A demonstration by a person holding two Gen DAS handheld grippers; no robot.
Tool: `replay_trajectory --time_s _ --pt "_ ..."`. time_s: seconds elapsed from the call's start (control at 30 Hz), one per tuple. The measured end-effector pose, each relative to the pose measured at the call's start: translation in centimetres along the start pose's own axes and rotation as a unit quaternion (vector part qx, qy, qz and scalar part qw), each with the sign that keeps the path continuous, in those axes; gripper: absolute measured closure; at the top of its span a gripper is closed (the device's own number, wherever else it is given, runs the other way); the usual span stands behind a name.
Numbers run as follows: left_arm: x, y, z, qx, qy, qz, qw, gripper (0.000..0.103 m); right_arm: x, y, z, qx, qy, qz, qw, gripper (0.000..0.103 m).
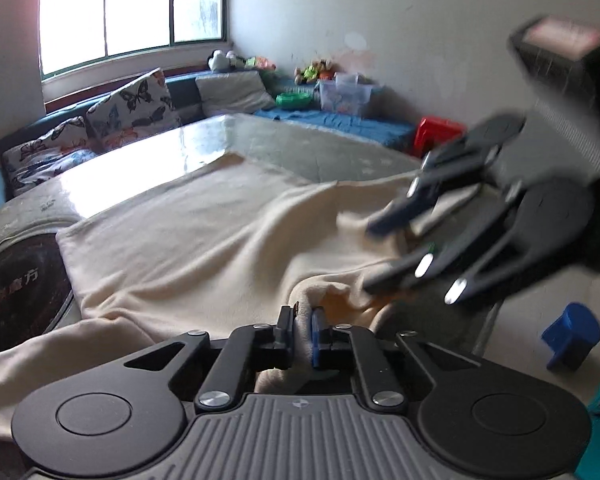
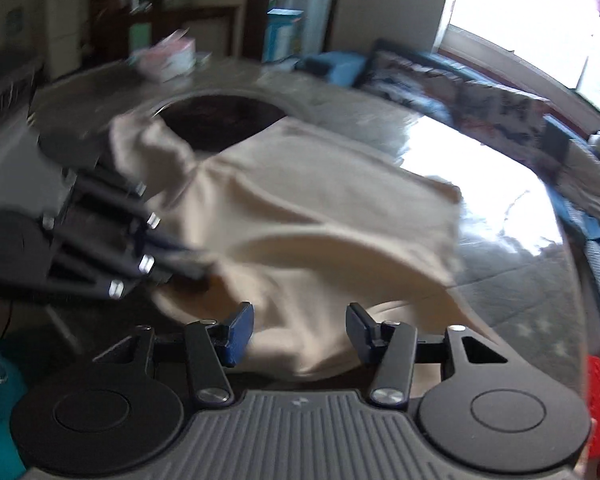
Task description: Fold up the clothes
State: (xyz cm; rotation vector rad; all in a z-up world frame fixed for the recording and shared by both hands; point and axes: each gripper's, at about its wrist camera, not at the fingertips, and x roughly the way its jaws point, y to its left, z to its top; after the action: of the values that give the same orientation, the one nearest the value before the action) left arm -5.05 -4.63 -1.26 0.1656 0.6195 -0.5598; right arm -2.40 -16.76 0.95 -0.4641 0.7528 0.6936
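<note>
Early fold: cream garment [image 1: 204, 236] lies spread on the glossy desk [image 1: 148, 168], near edge bunched.
Your left gripper [image 1: 302, 334] fingers are clenched on that edge; right gripper [image 2: 300, 334] fingers are released, fabric between them ungripped. Next, grasp and carry over. Clear bin [image 1: 346, 94] behind: contents unclear.

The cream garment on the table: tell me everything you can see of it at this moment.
The cream garment is a soft, fleecy-looking cloth, plain beige, lying mostly flat but rumpled across the glossy table, partly covering a dark round inset. Its near edge is bunched and pinched between the pads of the left hand-held gripper. The right hand-held gripper hovers over another part with jaws apart, gripping nothing.
</note>
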Motion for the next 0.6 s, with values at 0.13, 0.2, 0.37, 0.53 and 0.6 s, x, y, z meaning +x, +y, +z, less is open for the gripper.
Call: replay_trajectory --time_s 0.13,0.2,0.37,0.53,0.6 --pt "-0.3 -0.2 -0.3 0.010 0.001 -0.010 0.9999 0.094 0.7 0.6 -0.5 0.003 0.016 -0.002 1.000 0.082" --pt "0.0 -0.1 -0.8 0.007 0.013 -0.013 0.9998 0.094 0.5 0.7 -0.9 0.009 0.021 -0.004 1.000 0.089" --pt "-0.3 0.0 -1.0 0.006 0.019 -0.026 0.9995 0.084 -0.2 1.4 -1.7 0.001 0.034 0.003 0.999 0.089" --pt "-1.6 1.4 0.2 -0.002 -0.002 -0.028 0.9996 0.065 -1.3 1.3 -1.3 -0.010 0.039 0.022 0.999 0.080" --pt "-1.6 2.5 0.8 -0.020 -0.008 -0.020 0.9996 0.065 -2.1 1.2 -0.6 -0.008 0.023 0.031 0.999 0.080"
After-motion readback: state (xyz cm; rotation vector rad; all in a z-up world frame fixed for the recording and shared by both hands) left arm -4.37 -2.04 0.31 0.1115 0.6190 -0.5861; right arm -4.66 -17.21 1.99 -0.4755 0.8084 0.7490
